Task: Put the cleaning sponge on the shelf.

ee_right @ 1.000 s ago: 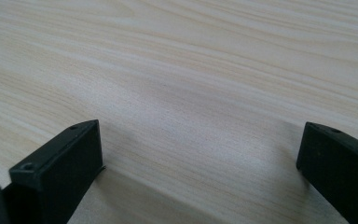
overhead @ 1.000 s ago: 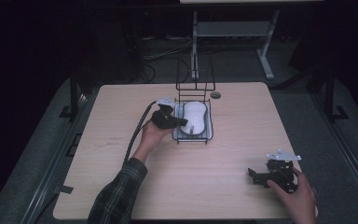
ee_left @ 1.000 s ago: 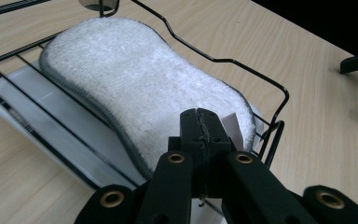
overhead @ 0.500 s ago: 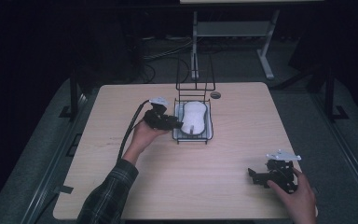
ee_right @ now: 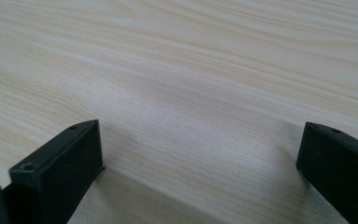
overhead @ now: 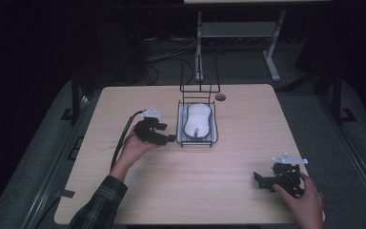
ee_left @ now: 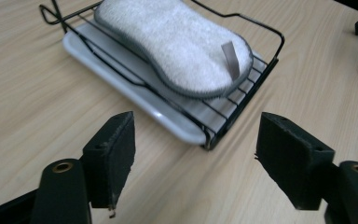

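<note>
One white sponge (ee_left: pixel 177 44) lies flat in one black wire rack (ee_left: pixel 242 109) on the counter (overhead: pixel 219 191). The left hand-held gripper (overhead: pixel 171 138), just left of the rack, has just been opening, jaws released and empty. The right hand-held gripper (overhead: pixel 258 179), well apart from the rack, is released too.

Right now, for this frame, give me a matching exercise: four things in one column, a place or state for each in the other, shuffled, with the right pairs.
Things:
1. sponge
2. wire rack
3. left tongs
4. right tongs

Places or states:
A. open over bare wood at the table's near right corner
B. lying on the rack, its tag sticking up
C. open, just left of the rack, nothing between the jaws
D. standing over a white tray

Pairs: 1-B, 2-D, 3-C, 4-A
</note>
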Demonstrator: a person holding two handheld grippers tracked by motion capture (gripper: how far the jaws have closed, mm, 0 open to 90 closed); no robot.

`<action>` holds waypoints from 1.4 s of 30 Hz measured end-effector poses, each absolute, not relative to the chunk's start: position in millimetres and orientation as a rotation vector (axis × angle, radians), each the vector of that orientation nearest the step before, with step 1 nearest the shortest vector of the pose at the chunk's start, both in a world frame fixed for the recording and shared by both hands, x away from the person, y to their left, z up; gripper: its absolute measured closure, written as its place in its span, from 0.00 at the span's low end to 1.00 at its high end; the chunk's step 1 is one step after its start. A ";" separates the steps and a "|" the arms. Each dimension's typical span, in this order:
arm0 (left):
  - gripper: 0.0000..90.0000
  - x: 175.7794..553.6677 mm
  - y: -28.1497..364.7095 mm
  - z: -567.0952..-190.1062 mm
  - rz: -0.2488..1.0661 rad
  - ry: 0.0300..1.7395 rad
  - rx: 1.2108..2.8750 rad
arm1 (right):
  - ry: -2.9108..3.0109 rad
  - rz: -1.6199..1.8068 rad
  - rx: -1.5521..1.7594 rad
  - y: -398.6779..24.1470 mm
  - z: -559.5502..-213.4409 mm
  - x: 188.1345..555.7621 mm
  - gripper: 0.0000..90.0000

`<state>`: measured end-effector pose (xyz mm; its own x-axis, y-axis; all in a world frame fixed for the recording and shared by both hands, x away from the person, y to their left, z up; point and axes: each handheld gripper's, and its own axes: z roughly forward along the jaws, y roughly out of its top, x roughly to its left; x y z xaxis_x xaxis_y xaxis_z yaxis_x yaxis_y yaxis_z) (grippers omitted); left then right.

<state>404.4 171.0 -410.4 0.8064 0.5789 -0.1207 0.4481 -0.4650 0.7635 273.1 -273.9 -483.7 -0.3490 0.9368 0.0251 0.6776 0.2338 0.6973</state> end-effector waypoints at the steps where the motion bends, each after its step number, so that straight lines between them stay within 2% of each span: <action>1: 0.30 401.2 173.6 -410.7 0.198 0.755 2.132 | 2.113 0.880 1.484 -273.9 -483.7 273.1 0.00; 18: 0.29 347.8 212.4 -417.6 0.267 0.779 2.171 | 2.113 0.880 1.484 -273.9 -483.7 273.0 0.00; 29: 0.18 310.1 237.2 -430.9 0.320 0.839 2.227 | 2.113 0.880 1.484 -273.9 -483.7 273.0 0.00; 42: 0.15 276.8 262.3 -447.6 0.337 0.905 2.251 | 2.113 0.880 1.484 -273.8 -483.7 273.0 0.00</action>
